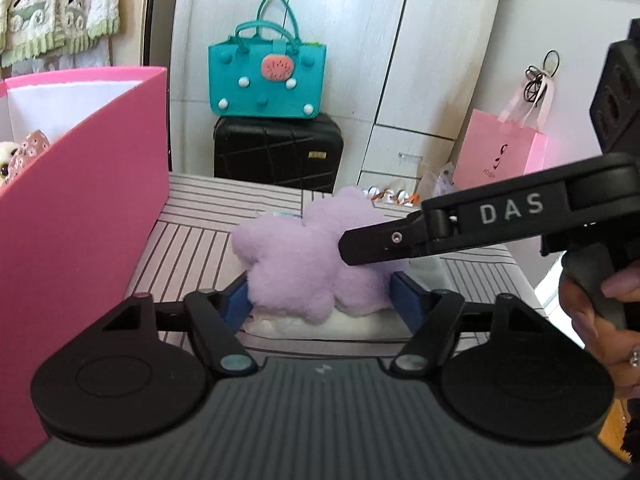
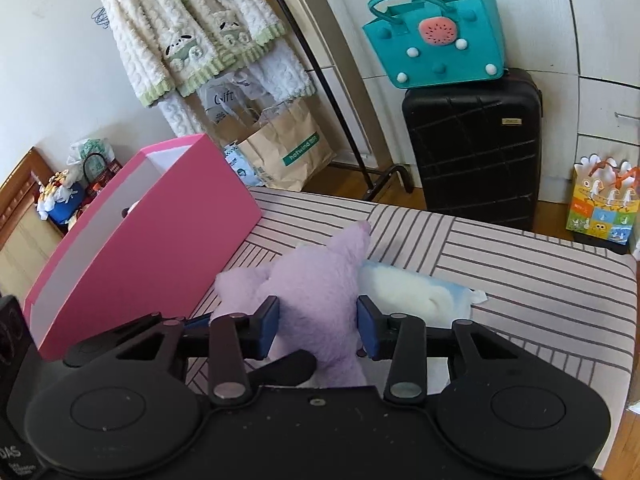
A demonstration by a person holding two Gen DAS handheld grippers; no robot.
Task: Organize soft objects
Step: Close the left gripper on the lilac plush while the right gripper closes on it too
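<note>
A fluffy purple star plush (image 1: 296, 256) lies on the striped bed, on top of a white and pale blue soft item (image 2: 412, 292). My left gripper (image 1: 320, 300) stands open with its blue pads on either side of the plush's near edge. My right gripper (image 2: 318, 328) grips the plush (image 2: 316, 292) between its blue pads; its black finger (image 1: 384, 242) reaches in from the right in the left wrist view. A pink box (image 1: 80, 200) stands open at the left, with plush toys (image 1: 20, 156) inside.
The striped bed cover (image 2: 500, 280) ends at the far edge. Beyond it stand a black suitcase (image 2: 476, 152) with a teal bag (image 2: 436, 40) on top, a pink gift bag (image 1: 500, 152), a brown paper bag (image 2: 284, 148) and a clothes rack (image 2: 320, 68).
</note>
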